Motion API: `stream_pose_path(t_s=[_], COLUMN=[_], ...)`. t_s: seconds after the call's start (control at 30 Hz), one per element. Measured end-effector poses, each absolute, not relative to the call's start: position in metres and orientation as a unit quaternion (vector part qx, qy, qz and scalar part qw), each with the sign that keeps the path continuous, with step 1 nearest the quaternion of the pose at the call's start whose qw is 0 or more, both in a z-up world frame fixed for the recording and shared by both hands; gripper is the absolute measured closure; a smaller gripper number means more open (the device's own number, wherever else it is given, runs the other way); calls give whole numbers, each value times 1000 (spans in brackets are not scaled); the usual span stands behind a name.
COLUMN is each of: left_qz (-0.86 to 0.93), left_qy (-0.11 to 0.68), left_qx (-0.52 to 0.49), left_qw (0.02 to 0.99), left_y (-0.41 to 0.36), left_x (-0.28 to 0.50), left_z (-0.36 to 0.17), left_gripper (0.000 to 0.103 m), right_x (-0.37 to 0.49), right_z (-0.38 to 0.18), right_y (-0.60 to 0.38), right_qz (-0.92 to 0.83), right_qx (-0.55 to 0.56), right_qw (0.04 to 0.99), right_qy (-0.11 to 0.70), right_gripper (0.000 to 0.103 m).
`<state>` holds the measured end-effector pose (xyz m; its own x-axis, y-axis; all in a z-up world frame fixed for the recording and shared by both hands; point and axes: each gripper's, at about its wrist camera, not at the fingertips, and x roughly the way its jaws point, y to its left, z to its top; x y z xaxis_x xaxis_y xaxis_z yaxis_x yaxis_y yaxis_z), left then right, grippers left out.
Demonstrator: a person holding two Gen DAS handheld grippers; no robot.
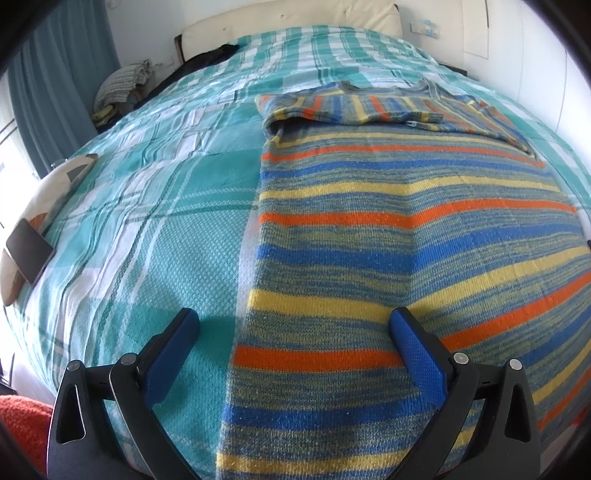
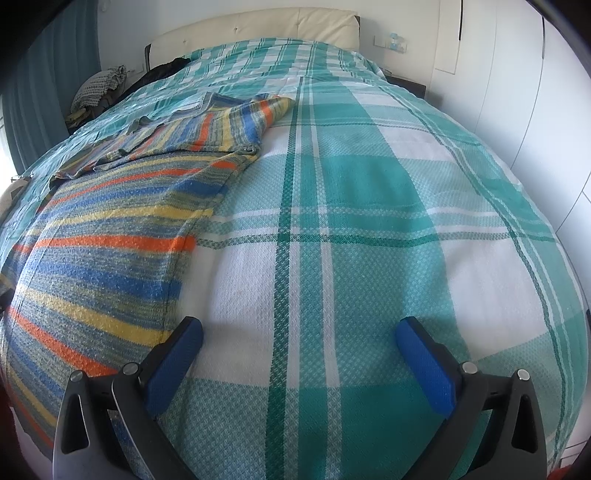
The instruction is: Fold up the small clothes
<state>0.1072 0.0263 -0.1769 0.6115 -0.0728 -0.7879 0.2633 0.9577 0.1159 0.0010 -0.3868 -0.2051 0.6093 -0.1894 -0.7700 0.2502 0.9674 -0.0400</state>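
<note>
A striped knit sweater [image 1: 388, 229] in blue, yellow and orange lies flat on the teal plaid bedspread [image 1: 155, 206], its sleeves folded across the chest at the far end [image 1: 369, 107]. My left gripper [image 1: 293, 332] is open and empty, straddling the sweater's near left edge just above the hem. In the right wrist view the sweater [image 2: 103, 251] lies at the left. My right gripper [image 2: 299, 343] is open and empty over bare bedspread [image 2: 369, 221], its left finger [image 2: 177, 354] beside the sweater's right edge.
A phone [image 1: 29, 249] rests on a patterned cushion [image 1: 55, 195] at the bed's left edge. Dark clothes [image 1: 210, 55] and a cream headboard [image 1: 288, 18] are at the far end. A pile of clothes [image 1: 122, 85] sits beside the bed. White wardrobe doors [image 2: 517, 92] stand on the right.
</note>
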Motion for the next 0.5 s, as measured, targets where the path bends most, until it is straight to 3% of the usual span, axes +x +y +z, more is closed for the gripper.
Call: stream_pose_path(t_s=[0.5], left_qz=[-92], left_qy=[429], left_qx=[109], left_qw=[892], left_y=[26], left_x=[107], left_z=[-177], left_gripper=[0], right_x=[2], right_z=[-205], right_y=[-385], right_qz=[-125], right_qx=[32], right_qw=[896], right_qy=[425], right_gripper=[0])
